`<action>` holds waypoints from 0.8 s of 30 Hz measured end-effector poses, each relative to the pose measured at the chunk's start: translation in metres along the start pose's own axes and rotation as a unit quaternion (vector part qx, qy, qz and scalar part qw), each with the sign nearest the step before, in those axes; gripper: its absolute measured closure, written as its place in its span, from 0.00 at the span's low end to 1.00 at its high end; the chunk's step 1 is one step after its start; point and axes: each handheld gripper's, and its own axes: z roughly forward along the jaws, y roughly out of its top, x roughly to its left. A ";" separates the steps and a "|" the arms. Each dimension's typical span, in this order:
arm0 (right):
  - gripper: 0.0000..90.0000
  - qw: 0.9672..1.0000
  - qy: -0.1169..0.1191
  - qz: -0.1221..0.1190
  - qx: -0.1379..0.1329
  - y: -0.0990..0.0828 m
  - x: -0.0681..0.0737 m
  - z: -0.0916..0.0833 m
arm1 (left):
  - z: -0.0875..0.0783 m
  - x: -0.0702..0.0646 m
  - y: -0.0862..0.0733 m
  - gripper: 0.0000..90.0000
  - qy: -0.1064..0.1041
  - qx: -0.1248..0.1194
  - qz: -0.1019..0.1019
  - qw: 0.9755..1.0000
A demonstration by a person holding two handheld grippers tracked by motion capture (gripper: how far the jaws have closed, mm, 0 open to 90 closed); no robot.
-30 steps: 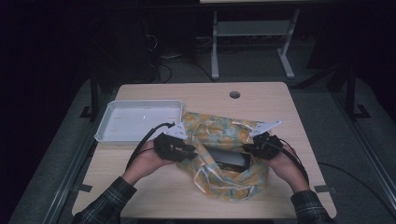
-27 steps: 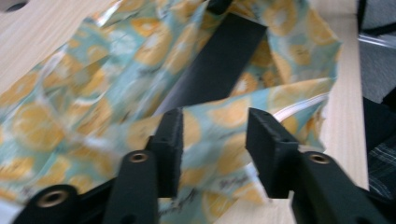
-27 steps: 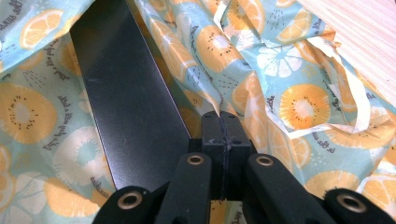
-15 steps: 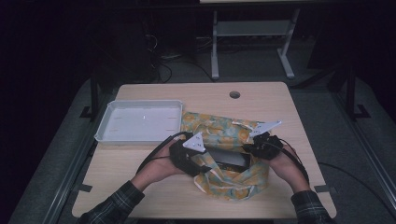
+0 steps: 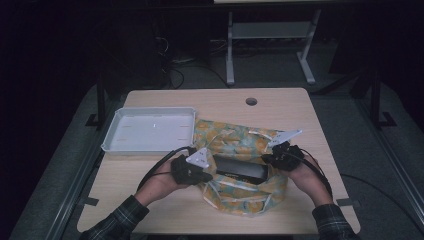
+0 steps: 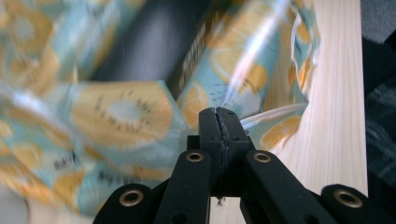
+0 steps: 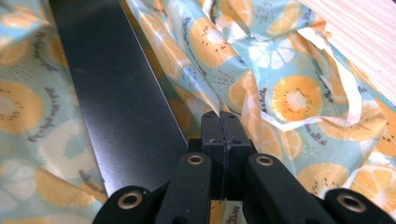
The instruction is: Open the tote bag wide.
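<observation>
Both fingers [image 7: 205,128] pinch the bag [image 5: 240,145] edges.

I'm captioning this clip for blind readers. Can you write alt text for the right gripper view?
The right gripper, fingers shut, pinches the edge of a fruit-print cloth bag patterned with orange slices on pale blue. A long flat black box lies in the bag to its left, and a strip of light wooden table shows at the upper right.

Dim room, lit tabletop; left gripper view smeared by blur.
</observation>
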 end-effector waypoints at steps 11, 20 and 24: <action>0.99 1.000 0.001 0.015 0.019 -0.012 -0.008 0.011 | 0.019 0.004 -0.027 1.00 -0.009 0.052 -0.022 0.998; 0.99 0.998 -0.024 0.001 0.066 -0.020 -0.011 0.022 | 0.021 -0.003 -0.039 1.00 -0.018 0.086 -0.021 0.996; 0.99 0.998 -0.023 0.003 0.064 -0.020 -0.012 0.023 | 0.016 -0.005 -0.040 0.94 -0.015 0.065 -0.023 0.997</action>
